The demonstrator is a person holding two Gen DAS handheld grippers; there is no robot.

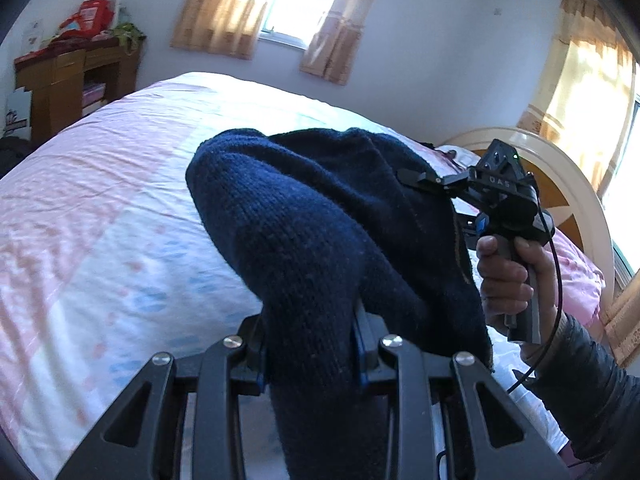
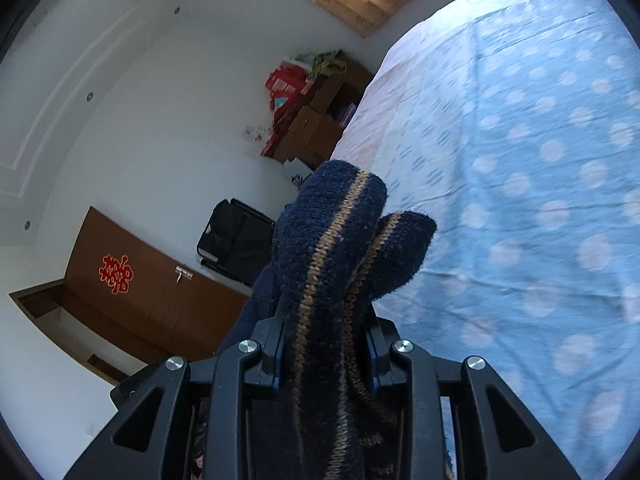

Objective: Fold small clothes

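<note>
A navy knitted garment (image 1: pixel 320 216) hangs in the air above the bed (image 1: pixel 100 200), stretched between both grippers. My left gripper (image 1: pixel 310 344) is shut on a thick fold of it, and the knit bulges up over the fingers. In the left wrist view my right gripper (image 1: pixel 416 178) reaches in from the right, held by a hand (image 1: pixel 504 276), and bites the garment's far edge. In the right wrist view my right gripper (image 2: pixel 326 340) is shut on a bunched navy edge with a tan stripe (image 2: pixel 340 240), which sticks up past the fingers.
The bed carries a pink and blue spotted cover (image 2: pixel 540 160). A round cream headboard (image 1: pixel 560 184) and a pink pillow (image 1: pixel 580 276) lie at the right. A wooden shelf unit (image 1: pixel 68 80) with red items, curtained windows (image 1: pixel 280 4), a black bag (image 2: pixel 236 236) and a brown door (image 2: pixel 140 288) line the walls.
</note>
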